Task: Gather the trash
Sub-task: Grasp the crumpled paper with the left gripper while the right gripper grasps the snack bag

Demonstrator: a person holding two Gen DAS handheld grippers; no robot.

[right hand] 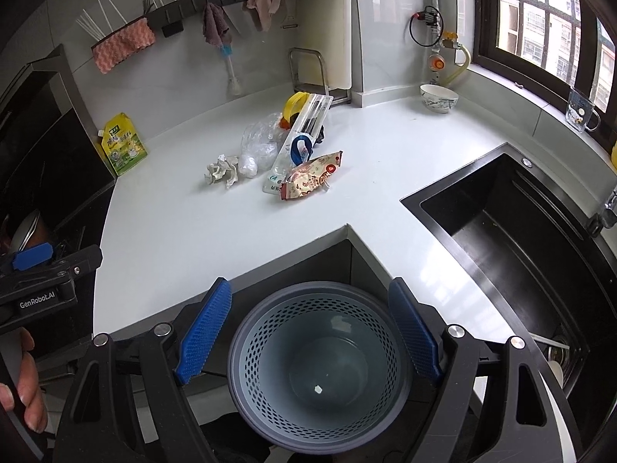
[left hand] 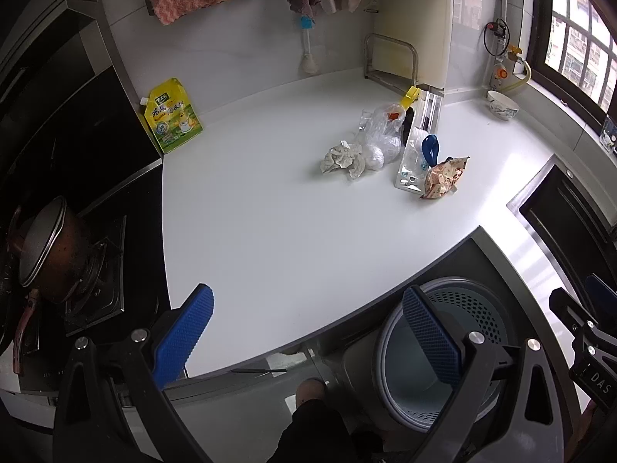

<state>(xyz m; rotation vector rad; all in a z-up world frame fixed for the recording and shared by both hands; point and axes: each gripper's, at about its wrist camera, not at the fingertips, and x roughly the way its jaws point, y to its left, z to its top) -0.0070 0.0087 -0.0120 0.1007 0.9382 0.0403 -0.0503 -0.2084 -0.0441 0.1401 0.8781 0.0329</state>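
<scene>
Trash sits clustered mid-counter (right hand: 162,231): crumpled paper (right hand: 221,169), a clear plastic bag (right hand: 262,141), a long clear package (right hand: 304,131) (its long axis running toward the back wall) and a snack wrapper (right hand: 310,181). Below the counter edge, a perforated bin (right hand: 320,351) opens upward. The left gripper (left hand: 308,332) and right gripper (right hand: 308,332) both hang spread wide, gripping nothing.

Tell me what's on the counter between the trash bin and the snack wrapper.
Nothing: in the right wrist view, bare white counter runs from the bin to the wrapper.
</scene>
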